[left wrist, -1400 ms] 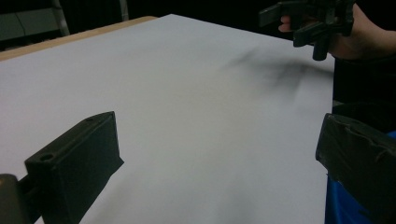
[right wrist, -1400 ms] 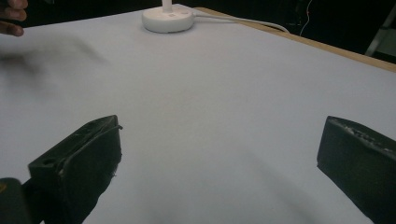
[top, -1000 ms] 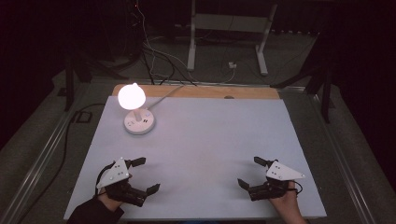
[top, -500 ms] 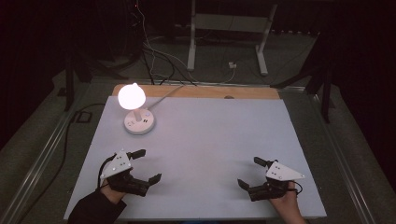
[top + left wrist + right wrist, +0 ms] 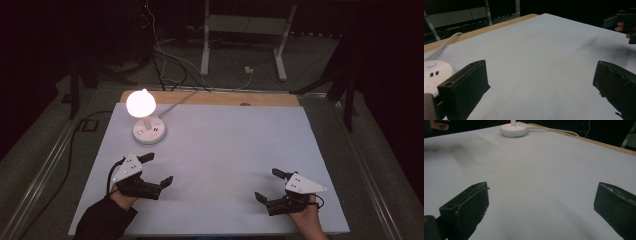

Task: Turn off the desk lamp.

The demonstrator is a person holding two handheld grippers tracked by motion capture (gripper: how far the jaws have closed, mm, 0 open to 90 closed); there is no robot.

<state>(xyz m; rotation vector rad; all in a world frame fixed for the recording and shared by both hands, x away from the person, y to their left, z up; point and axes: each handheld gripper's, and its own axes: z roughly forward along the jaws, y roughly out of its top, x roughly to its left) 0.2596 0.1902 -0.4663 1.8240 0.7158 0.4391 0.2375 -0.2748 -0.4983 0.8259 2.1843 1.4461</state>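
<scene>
Dark room all around, and one bright white surface [image 5: 225, 165] in the middle of it. Cables and a metal stand sit on the floor behind its far edge.

At the far left corner of the surface stands a small lamp [image 5: 141, 103] that is switched on. Its round white base [image 5: 149, 131] has a little blue light and small sockets on top, and a white cord [image 5: 180, 98] runs from it over the far edge. The lamp probably stands far back so the middle stays free for work, and so the cord does not lie where the hands move.

The left tongs [image 5: 159, 170] rest near the left edge, close to the near side, held in a hand with a dark sleeve. Their jaws are spread wide with nothing between them. They point toward the lamp base, which is near but not touching. It looks like this hand is about to reach for the lamp, since it is the nearer one.

The right tongs [image 5: 267, 185] lie low near the near right corner, well apart from the lamp. They too are spread wide and hold nothing. This hand seems to wait out of the way.
</scene>
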